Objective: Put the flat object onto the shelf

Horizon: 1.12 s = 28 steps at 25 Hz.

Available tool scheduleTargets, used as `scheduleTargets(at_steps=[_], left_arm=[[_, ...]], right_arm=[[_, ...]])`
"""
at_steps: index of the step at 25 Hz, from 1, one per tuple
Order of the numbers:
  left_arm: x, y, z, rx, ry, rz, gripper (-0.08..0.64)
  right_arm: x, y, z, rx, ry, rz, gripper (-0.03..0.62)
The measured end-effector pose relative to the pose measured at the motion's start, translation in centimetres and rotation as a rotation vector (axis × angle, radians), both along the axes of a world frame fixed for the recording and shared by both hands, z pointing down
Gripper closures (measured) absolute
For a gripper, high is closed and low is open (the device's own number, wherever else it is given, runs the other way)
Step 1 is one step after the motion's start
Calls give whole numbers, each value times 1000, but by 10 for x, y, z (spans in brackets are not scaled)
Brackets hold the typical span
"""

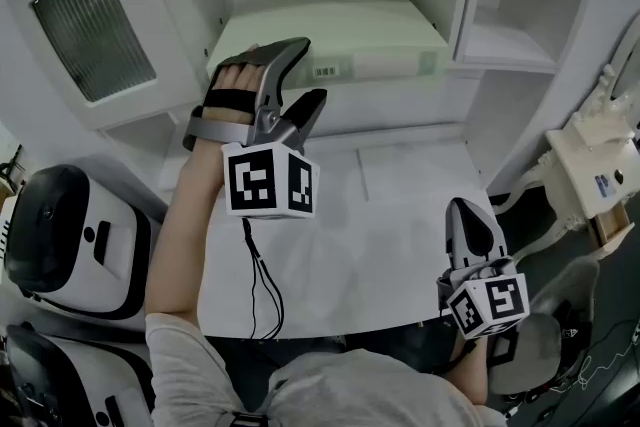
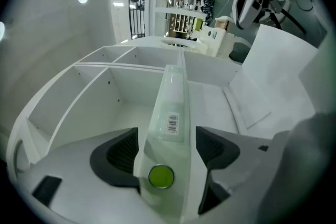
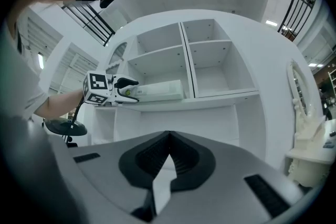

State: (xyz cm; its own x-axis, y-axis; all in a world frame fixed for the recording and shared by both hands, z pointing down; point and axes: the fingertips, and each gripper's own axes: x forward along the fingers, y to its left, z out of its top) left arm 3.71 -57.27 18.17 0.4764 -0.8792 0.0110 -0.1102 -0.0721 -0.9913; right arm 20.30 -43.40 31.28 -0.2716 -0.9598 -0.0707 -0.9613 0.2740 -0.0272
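Left gripper view is showing the flat object (image 2: 170,102) lying on the shelf (image 3: 220,98), running away toward twelve o'clock between the jaws of the left gripper (image 1: 312,70); those jaws are standing spread wide, neither pad appearing to press on its sides, the left pad sitting closer than the right; the right gripper (image 1: 468,210) is hanging over the table (image 1: 400,245) at about five o'clock in the head view, its jaws pressed together on nothing.

Judging from this, the step in hand is letting go and backing out; doing it well is probably meaning keeping the jaws wide and level, drawing straight back toward six o'clock along the object's own line, so no pad is dragging the near end, the one carrying the green button (image 2: 160,176), off the board.

Several things are staying unclear; the hand (image 1: 235,90) is covering the object's end at nine o'clock in the head view; the far end is shrinking into the compartment's back; whether the near end is overhanging the shelf edge is not showing; the barcode label (image 2: 172,123) is too small to read.
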Motion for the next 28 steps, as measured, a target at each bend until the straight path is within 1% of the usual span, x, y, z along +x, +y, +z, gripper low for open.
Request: scheduleTargets(at_steps=[6, 8, 9, 11, 14, 16, 18, 24, 28], left_arm=[[-23, 26, -1, 1, 96, -10, 215], [-34, 36, -2, -4, 144, -19, 217], [-40, 40, -3, 0, 173, -27, 234], [-54, 49, -5, 18, 233, -49, 340], [-76, 61, -2, 18, 321, -90, 461], [-89, 70, 4, -3, 390, -113, 526], [-100, 79, 11, -38, 465, -125, 545], [-124, 112, 49, -163, 670, -144, 546], [-136, 134, 78, -248, 819, -153, 546]], right_arm=[[-28, -10, -5, 8, 25, -81, 586], [-40, -12, -6, 11, 28, -115, 588], [-46, -14, -6, 11, 30, -133, 586], [-59, -16, -6, 10, 33, -169, 587], [-80, -18, -5, 10, 39, -223, 586], [-93, -18, -5, 8, 42, -256, 586], [-105, -17, -5, 7, 45, -283, 588], [-135, -8, -4, 6, 74, -358, 586], [-147, 3, 3, -8, 86, -391, 588]])
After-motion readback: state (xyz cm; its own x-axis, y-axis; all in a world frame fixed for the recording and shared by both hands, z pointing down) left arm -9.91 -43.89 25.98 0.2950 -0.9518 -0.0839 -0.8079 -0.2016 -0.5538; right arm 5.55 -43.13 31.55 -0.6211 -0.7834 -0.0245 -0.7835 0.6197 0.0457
